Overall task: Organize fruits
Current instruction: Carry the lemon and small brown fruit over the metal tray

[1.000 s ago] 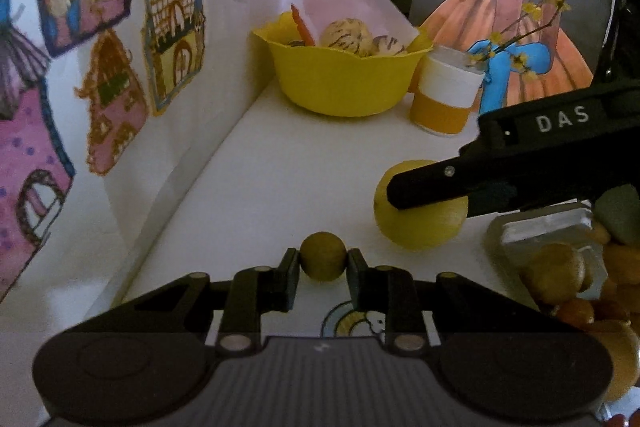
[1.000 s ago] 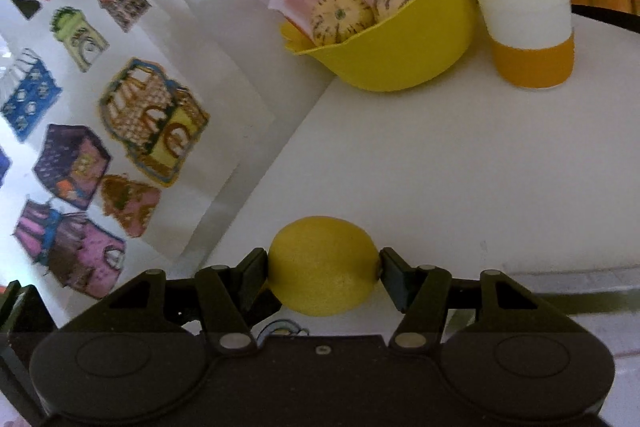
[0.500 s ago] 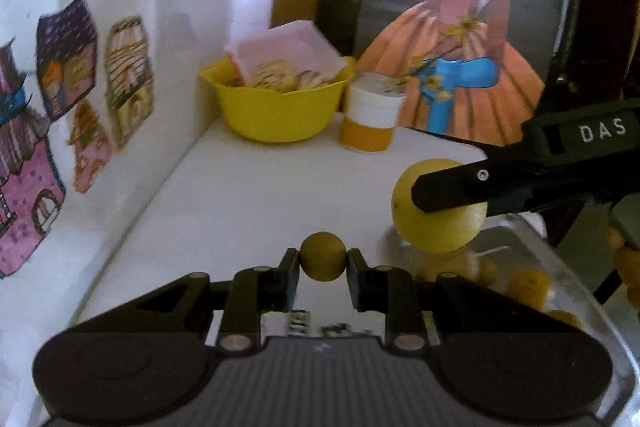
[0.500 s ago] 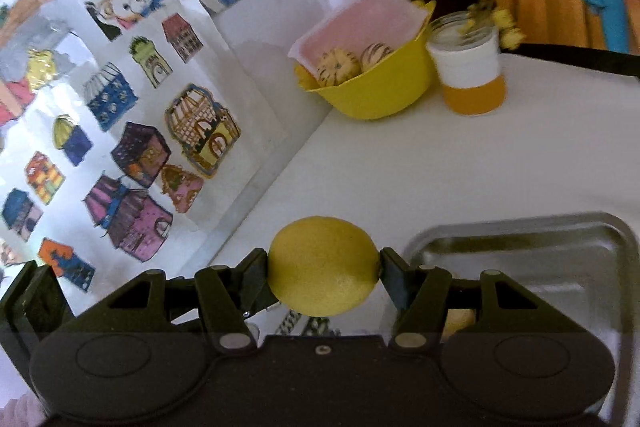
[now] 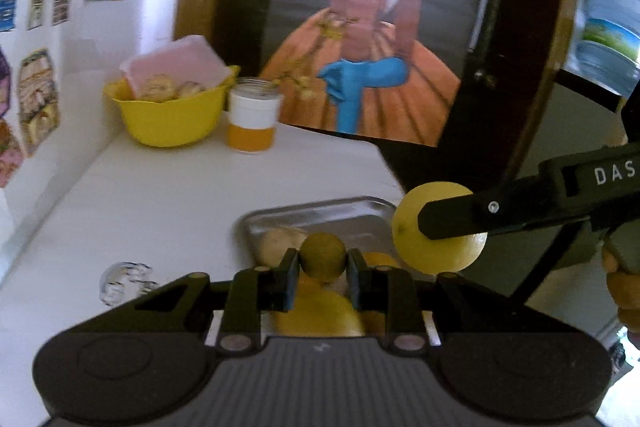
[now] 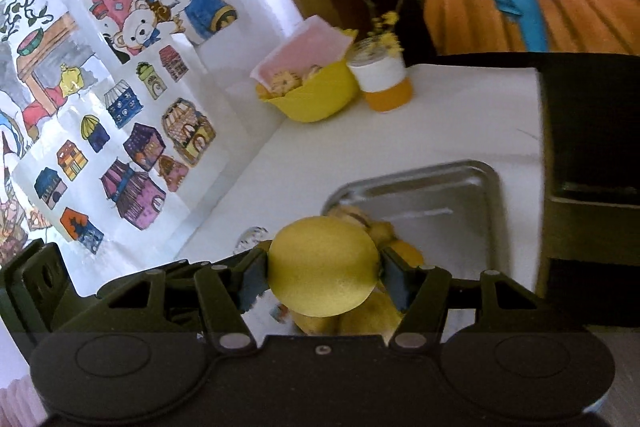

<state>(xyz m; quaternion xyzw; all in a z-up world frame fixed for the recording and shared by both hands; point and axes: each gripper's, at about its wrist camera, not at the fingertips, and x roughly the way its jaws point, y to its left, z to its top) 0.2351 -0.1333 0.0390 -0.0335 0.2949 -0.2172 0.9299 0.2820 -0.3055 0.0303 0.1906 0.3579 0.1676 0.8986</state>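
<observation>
Your left tool is clamped on a small olive-brown fruit, your right tool on a lemon. Both hang over the metal tray just below, probably so each drops among the fruit already there.

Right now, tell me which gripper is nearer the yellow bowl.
Left, narrowly. The left gripper is on the yellow bowl side of the tray; the right gripper is farther out beside it.
</observation>
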